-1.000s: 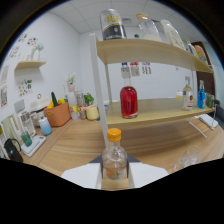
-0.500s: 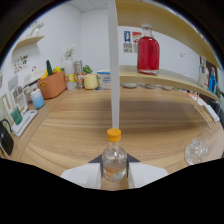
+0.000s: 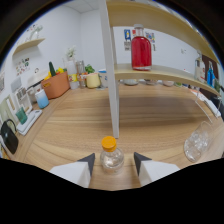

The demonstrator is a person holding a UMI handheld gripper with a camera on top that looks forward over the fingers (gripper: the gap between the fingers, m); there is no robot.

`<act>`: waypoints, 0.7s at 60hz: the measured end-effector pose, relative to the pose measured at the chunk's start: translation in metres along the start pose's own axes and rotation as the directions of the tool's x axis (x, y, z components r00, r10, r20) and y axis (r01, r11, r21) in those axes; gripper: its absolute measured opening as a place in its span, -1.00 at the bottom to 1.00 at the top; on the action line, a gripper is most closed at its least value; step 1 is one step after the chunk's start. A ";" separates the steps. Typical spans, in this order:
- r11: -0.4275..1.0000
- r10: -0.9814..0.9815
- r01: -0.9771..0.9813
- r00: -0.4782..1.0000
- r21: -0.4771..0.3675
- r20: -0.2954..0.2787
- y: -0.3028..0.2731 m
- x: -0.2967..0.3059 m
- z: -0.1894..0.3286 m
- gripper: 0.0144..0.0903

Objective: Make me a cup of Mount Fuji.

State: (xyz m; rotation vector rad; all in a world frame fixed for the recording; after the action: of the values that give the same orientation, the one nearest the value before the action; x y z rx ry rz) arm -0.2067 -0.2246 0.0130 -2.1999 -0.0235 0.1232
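Note:
My gripper (image 3: 113,161) is shut on a small clear bottle (image 3: 111,158) with an orange cap, held upright between the two pale fingers (image 3: 86,165) above the wooden counter (image 3: 75,130). Just ahead of the bottle rises the white post (image 3: 112,80) of a shelf unit. To the right of the fingers, on the counter, stands a clear glass (image 3: 198,142) that seems to hold ice. A tall bottle of red liquid (image 3: 141,50) stands on the wooden shelf (image 3: 165,76) beyond.
Far left along the wall are an orange basket (image 3: 56,85), a yellow mug (image 3: 92,80), a blue cup (image 3: 41,98) and a black object (image 3: 9,137). A blue bottle (image 3: 212,75) stands at the shelf's right end, and a higher shelf (image 3: 165,20) runs above.
The gripper has carried the bottle forward and lower toward the shelf post. The red bottle looms larger, and the glass has come into view on the right.

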 end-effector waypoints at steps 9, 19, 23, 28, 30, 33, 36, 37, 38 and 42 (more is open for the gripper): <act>0.999 -0.015 0.014 0.999 0.051 0.029 -0.018 -0.002 -0.035 0.88; 0.987 -0.052 0.043 0.997 0.156 0.054 -0.057 0.012 -0.096 0.87; 0.978 -0.070 0.058 0.996 0.200 0.053 -0.070 0.028 -0.118 0.87; 0.967 -0.088 0.077 0.996 0.244 0.033 -0.080 0.058 -0.143 0.87; 0.963 -0.091 0.081 0.995 0.259 0.029 -0.082 0.072 -0.149 0.88; 0.959 -0.095 0.087 0.995 0.271 0.015 -0.083 0.094 -0.157 0.87; 0.959 -0.097 0.093 0.995 0.268 0.000 -0.079 0.117 -0.162 0.87; 0.960 -0.096 0.094 0.995 0.263 -0.004 -0.077 0.125 -0.163 0.87; 0.961 -0.095 0.093 0.995 0.260 -0.007 -0.074 0.133 -0.163 0.87; 0.967 -0.081 0.085 0.996 0.239 -0.025 -0.068 0.163 -0.164 0.86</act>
State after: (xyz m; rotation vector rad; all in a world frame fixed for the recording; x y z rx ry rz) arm -0.0264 -0.3063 0.1509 -1.9545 -0.0879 0.0593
